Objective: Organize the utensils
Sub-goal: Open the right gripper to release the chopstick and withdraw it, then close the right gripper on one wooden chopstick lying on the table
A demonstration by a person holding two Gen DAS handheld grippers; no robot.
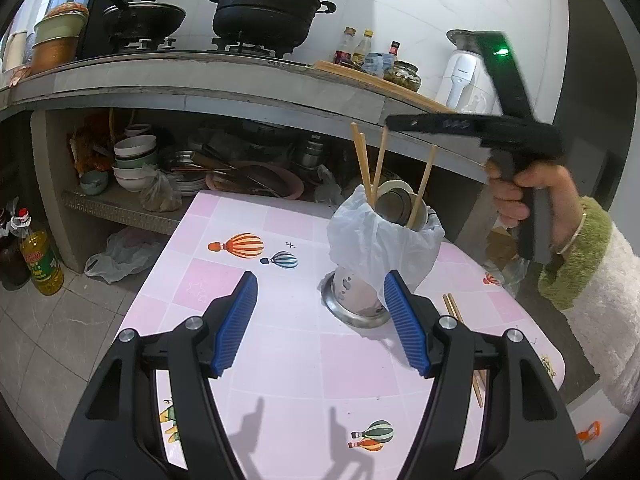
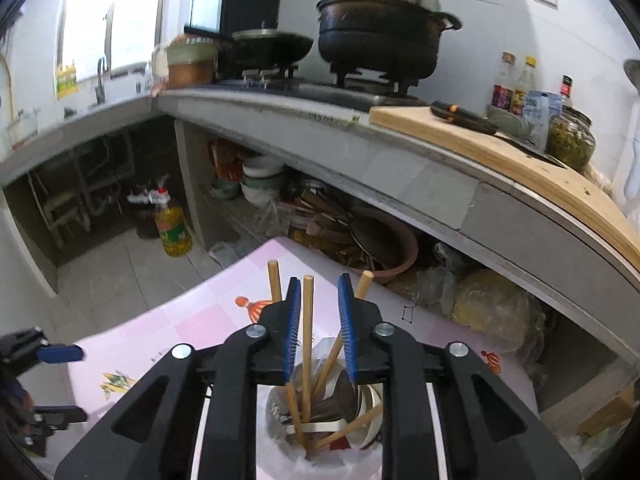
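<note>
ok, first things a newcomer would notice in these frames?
The steel utensil holder draped in a white plastic bag at the pink table's centre, chopsticks sticking up from it. The right tongs hover directly above, a chopstick between the parted pads. Behind, a big black pot sits on the stove.

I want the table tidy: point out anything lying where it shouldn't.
Two loose chopsticks lie flat on the pink table, beside the utensil holder rather than in it like the other chopsticks. The holder also wears a crumpled plastic bag.
</note>
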